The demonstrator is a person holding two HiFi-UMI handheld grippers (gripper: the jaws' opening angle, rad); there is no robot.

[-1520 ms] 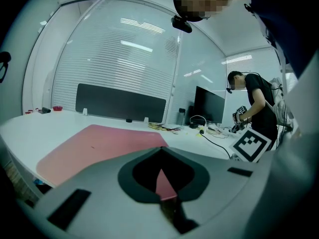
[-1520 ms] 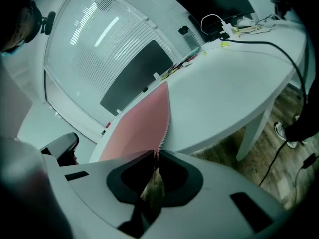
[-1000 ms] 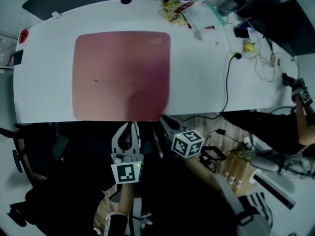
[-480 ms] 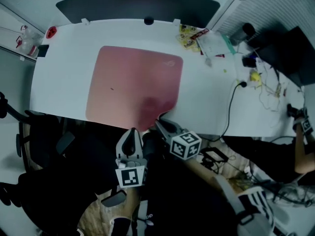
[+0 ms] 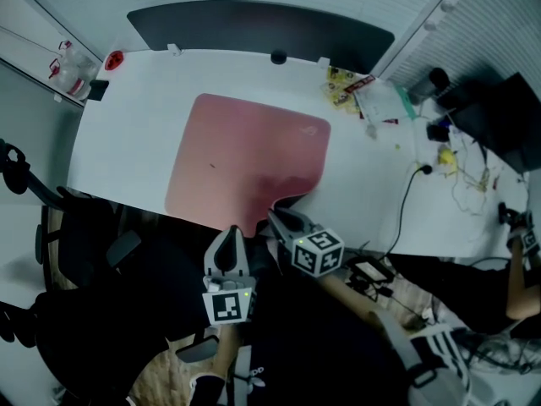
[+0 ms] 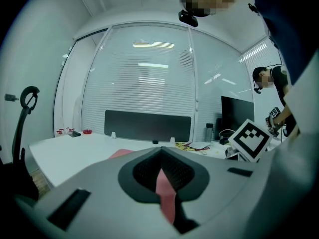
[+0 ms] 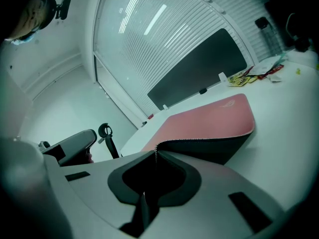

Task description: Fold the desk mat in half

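Pink rectangular fabric desk mat point(image 5: 241, 155), lying on the white desk point(image 5: 127, 134) and filling its near middle part. The long near edge of the mat runs along the desk's 6 o'clock rim. A faint logo marks the mat's corner at 1 o'clock. The corner at 5 o'clock is raised off the desk and curls back, showing the black underside. The rest of the mat lies flat.

Left gripper point(image 5: 228, 232), at 6 o'clock of the mat, is clenched on the near edge. The left gripper view shows a pink strip of the mat pinched between its jaws. Right gripper point(image 5: 275, 217), at 5 o'clock and just beside the left one, grasps the raised corner. The right gripper view shows the stitched edge and the dark underside running into its closed jaws.

Surroundings, read from the mat:
- At 12 o'clock, a dark grey partition panel point(image 5: 254, 25) stands along the far rim of the desk.
- At 1 o'clock lies a heap of yellow and red packets and papers point(image 5: 351, 87).
- At 3 o'clock a black cable point(image 5: 404, 205) crosses the desk to its near rim.
- Beyond the cable stands a black monitor point(image 5: 503, 117).
- At 11 o'clock a small red object point(image 5: 114, 58) sits on the far corner.
- At 8 o'clock, off the desk, stands a black office chair point(image 5: 84, 244).
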